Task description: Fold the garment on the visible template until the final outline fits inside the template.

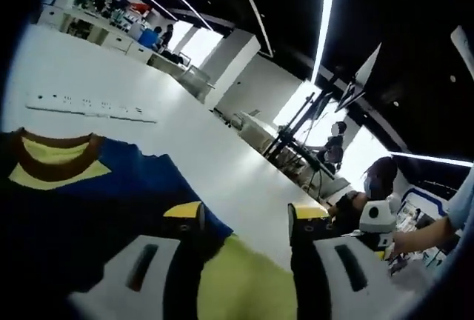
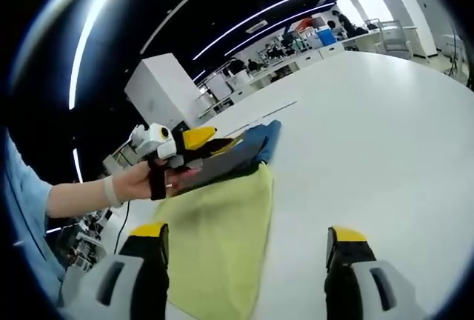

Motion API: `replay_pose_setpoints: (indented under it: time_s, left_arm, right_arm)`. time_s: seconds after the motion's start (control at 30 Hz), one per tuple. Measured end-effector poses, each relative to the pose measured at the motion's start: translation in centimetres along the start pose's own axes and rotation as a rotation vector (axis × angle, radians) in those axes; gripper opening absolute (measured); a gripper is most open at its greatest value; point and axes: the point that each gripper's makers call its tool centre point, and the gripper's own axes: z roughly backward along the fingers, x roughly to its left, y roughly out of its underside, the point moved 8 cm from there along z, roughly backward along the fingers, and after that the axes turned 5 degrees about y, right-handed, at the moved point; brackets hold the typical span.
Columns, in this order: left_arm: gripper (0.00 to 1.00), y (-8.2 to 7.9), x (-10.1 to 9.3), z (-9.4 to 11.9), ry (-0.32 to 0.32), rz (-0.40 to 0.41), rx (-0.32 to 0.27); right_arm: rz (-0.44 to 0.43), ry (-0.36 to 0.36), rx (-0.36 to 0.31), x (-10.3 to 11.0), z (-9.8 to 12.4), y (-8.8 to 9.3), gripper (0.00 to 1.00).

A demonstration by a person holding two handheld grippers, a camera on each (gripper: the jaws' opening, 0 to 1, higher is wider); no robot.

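A navy garment [image 1: 96, 201] with a brown and yellow collar [image 1: 55, 158] lies on the white table [image 1: 148, 75]. A yellow-green part [image 1: 237, 283] of it reaches toward me. My left gripper [image 1: 246, 216] stands open over the garment's near edge, its left jaw above the navy cloth. In the right gripper view the yellow-green cloth [image 2: 222, 231] runs from the navy part [image 2: 237, 153] to my right gripper [image 2: 248, 237], which is open, with its left jaw over the cloth. A hand holds the left gripper [image 2: 185, 150] at the navy part.
A long white strip with marks [image 1: 89, 105] lies on the table beyond the collar. Tripods [image 1: 304, 120] and a seated person [image 1: 370, 187] are past the table's far edge. Desks [image 1: 111, 35] line the back of the room. Bare table [image 2: 385, 142] spreads right of the garment.
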Motion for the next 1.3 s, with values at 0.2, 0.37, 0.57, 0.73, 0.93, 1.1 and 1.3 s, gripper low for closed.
replay_pose_setpoints:
  time_s: [0.2,0.37,0.57,0.73,0.93,1.1,1.3]
  left_arm:
    - [0.66,0.3,-0.3,1.7,-0.057,-0.201,0.104]
    - [0.77,0.0,-0.5,3.6,-0.093,-0.182,0.076]
    - [0.81,0.2,-0.1,6.3,-0.140,-0.186,0.098]
    - [0.80,0.4,-0.2,8.9,-0.175,-0.190,0.096]
    - [0.80,1.3,-1.2,12.7,-0.217,-0.227,0.105]
    - [0.78,2.2,-2.3,16.4,-0.269,-0.246,0.099]
    - [0.80,3.3,-3.2,20.2,-0.336,-0.217,0.061]
  right_arm:
    - [0.024,-0.016,0.009,0.8,-0.3,-0.3,0.88]
    - [0.035,-0.029,0.008,1.4,-0.5,-0.5,0.89]
    - [0.058,-0.044,0.020,2.2,-0.8,-0.4,0.90]
    - [0.079,-0.046,0.038,2.8,-1.1,-0.3,0.91]
    - [0.137,-0.048,0.049,3.6,-1.0,-0.3,0.91]
    - [0.156,-0.054,0.054,3.9,-0.7,-0.4,0.91]
    - [0.187,-0.052,0.064,4.2,0.0,-0.5,0.91]
